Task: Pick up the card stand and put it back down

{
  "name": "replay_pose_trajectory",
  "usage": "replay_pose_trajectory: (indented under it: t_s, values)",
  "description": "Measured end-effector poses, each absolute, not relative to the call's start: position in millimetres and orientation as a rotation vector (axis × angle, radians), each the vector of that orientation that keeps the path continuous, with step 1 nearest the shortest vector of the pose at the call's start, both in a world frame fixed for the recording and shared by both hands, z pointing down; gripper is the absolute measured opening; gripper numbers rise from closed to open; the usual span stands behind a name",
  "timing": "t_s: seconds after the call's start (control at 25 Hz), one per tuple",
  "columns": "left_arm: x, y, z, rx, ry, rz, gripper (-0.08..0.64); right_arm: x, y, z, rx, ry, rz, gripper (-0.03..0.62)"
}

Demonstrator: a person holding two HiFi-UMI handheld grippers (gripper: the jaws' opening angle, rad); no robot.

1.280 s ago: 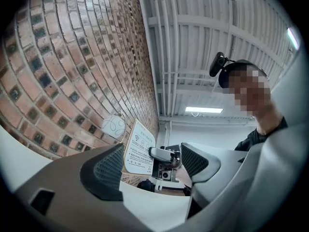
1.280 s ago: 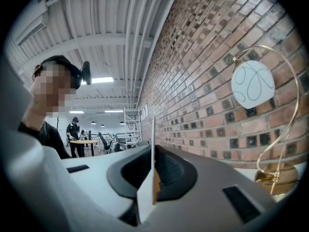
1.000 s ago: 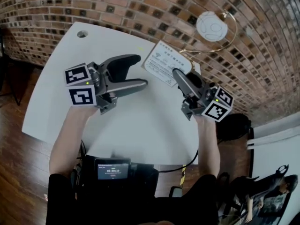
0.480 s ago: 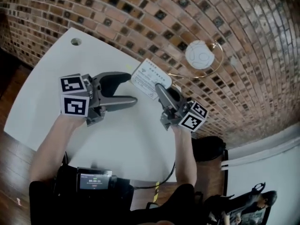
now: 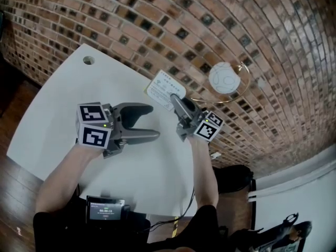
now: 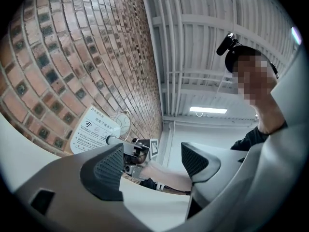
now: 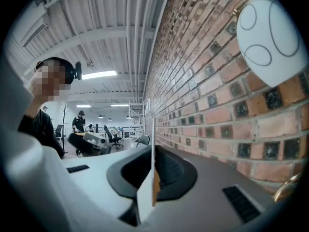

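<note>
The card stand (image 5: 163, 88) is a white printed sign near the table's far edge, by the brick wall. My right gripper (image 5: 176, 101) is shut on its right edge. In the right gripper view the card stand (image 7: 153, 154) shows edge-on, pinched between the dark pads. In the left gripper view the card stand (image 6: 91, 131) stands against the bricks with the right gripper (image 6: 112, 140) at its side. I cannot tell whether its base touches the table. My left gripper (image 5: 153, 122) hovers open over mid-table, nothing between its pads (image 6: 107, 170).
The white table (image 5: 58, 119) has a round cable hole (image 5: 88, 60) at its far left corner. A white globe lamp (image 5: 224, 77) in a gold ring stands right of the card stand, close to the wall. A small screen (image 5: 105, 210) sits at the person's waist.
The head view has swung. The right gripper keeps its hold on the card stand, which has shifted up towards the wall relative to the lamp. The left gripper stays open.
</note>
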State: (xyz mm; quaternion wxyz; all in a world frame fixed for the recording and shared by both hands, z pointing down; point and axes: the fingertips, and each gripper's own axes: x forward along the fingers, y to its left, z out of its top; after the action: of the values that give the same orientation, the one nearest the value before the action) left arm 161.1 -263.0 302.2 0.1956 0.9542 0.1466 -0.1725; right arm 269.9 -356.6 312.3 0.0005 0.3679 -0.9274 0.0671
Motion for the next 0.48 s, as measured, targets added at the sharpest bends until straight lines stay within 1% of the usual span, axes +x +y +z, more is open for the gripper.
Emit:
replay_pose_trajectory:
  t_s: [0.24,0.48]
  values:
    - [173,-253,313,2.655,0.456,-0.434,0.373,280,-393,319,1.147,-2.907,0.164,0.026]
    - [177,-255,326,2.63,0.449,-0.412,0.373,299,-431,346,1.159,-2.907,0.223,0.026]
